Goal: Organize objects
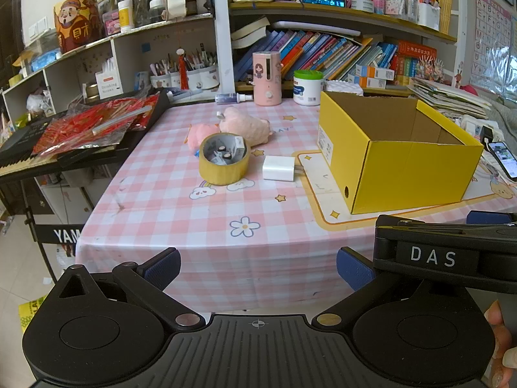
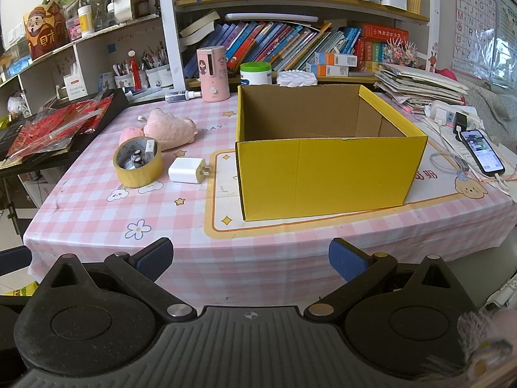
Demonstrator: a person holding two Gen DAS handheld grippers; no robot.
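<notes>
We hold the left gripper and the right gripper spread wide with nothing between their pads, both short of the table's near edge. The yellow box stands open-topped on the right, showing bare cardboard inside. Left of it lies the white charger, then the tape roll ringing small items, with pink plush toys behind.
</notes>
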